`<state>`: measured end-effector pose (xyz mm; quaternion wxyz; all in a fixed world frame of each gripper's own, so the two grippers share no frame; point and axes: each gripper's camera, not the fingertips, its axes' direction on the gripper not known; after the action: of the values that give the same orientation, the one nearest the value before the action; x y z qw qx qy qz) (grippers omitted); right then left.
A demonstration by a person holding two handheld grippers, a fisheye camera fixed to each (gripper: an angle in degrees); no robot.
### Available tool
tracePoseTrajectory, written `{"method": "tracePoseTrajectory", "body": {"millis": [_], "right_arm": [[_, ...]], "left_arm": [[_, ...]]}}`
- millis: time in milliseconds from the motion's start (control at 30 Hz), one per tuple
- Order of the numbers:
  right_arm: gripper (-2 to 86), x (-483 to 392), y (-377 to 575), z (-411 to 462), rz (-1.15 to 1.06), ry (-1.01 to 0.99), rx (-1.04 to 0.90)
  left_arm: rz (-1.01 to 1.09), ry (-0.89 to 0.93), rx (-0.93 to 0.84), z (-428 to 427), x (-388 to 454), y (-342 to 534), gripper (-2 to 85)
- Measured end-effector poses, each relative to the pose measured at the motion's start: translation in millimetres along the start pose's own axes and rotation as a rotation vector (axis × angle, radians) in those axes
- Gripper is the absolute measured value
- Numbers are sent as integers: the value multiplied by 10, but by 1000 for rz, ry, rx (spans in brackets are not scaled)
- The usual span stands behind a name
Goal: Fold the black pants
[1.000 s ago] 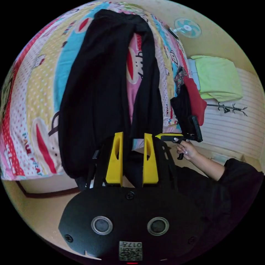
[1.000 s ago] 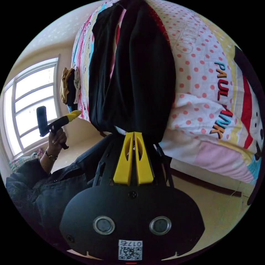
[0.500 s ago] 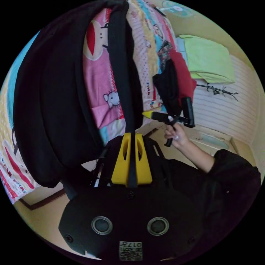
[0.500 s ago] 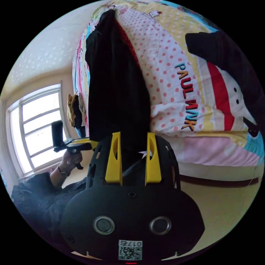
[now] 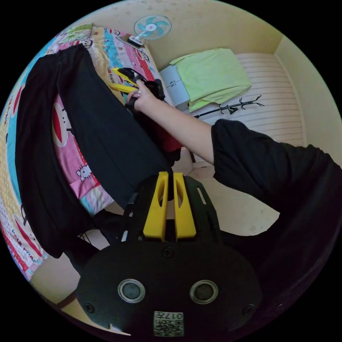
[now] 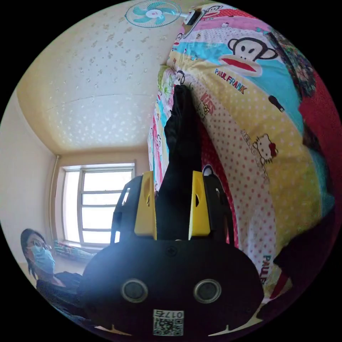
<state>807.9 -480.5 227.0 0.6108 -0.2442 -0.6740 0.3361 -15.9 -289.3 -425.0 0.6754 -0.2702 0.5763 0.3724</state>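
Observation:
The black pants (image 5: 99,131) lie spread on the cartoon-print bedsheet (image 5: 73,160), their two legs running toward the bed's edge. My left gripper (image 5: 169,175) is shut on the end of one leg at that edge. In the left gripper view a hand holds my right gripper (image 5: 119,80) farther up, beside the same leg. In the right gripper view my right gripper (image 6: 173,176) is open. A narrow run of the black pants (image 6: 180,142) passes between its jaws and stretches away over the bedsheet (image 6: 249,117).
A pile of red and black clothes (image 5: 167,140) sits at the bed's edge near my left gripper. A person's arm (image 5: 185,124) reaches across. A fan (image 5: 152,27), a green cloth (image 5: 210,73) over a box and a window (image 6: 96,203) stand beyond the bed.
My left gripper shut on the leg end and still holds it. My right gripper opened, then moved from the bed's edge up along the pants over the bed.

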Motion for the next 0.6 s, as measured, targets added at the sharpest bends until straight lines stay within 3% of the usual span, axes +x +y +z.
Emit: {"method": "tracePoseTrajectory", "body": {"millis": [100,233,367,433,600], "right_arm": [[168,156,-576,403,-4,91,-30],[164,335,-957,702,33,65,62],[77,240,-1200,971,-30,156,109],[40,137,-1185,1083,-80,95,150],[23,-23,-883,2293,-207,-204,34]], "left_arm": [[-21,71,42,69,-123,142,-3],[-97,241,115,66,-598,424,-3],[-220,403,193,100,-1347,922,-3],[-278,440,208,154,-1628,1205,-3],[-538,519,283,276,-2371,2065,-2]]}}
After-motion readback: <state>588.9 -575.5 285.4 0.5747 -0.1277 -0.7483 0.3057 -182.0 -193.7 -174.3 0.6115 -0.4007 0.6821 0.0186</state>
